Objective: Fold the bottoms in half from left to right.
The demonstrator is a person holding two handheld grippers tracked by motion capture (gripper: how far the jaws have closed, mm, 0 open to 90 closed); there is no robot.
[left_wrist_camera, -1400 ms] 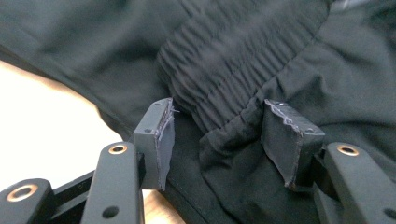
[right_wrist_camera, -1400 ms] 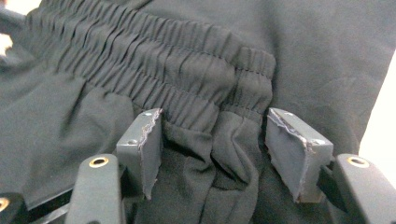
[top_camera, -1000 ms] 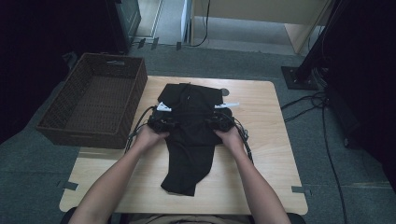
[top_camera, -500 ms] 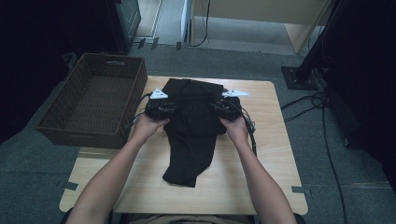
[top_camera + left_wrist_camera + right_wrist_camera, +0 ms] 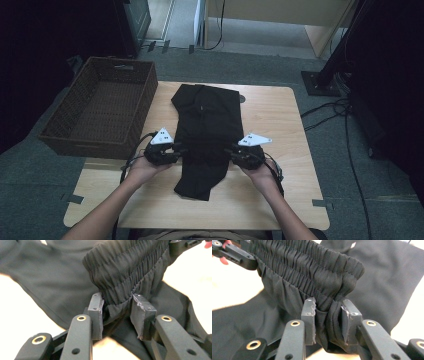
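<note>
Closest to me, at the bottom of the high view, I see the two forearms coming in over the near edge of the counter (image 5: 280, 200). Each hand holds one tool. The left tool (image 5: 176, 150) sits at the left side of the black trousers (image 5: 207, 120), and the right tool (image 5: 233, 151) sits at the right side, so the cloth lies between them.

In the left gripper view, the left tool (image 5: 117, 312) has the gathered elastic waistband (image 5: 130, 267) between its jaws. The jaws have just been opening a little, but the pads are still pressed on a fold of the cloth, so I read it as clamped on the trousers (image 5: 50, 282). In the right gripper view it is the same: the right tool (image 5: 328, 315) has just been opening a little too, and it is clamped on a fold of the trousers (image 5: 387, 282) just under the waistband (image 5: 312, 262), with the other tool at the far end of the band.

The waistband is lifted a little and stretched between the two tools. The rest of the trousers lies flat on the counter, from the near middle to the far edge.

Farther left, a brown wicker basket (image 5: 55, 135) stands beside the counter, touching its left edge. Beyond it all is grey floor (image 5: 260, 65).
</note>
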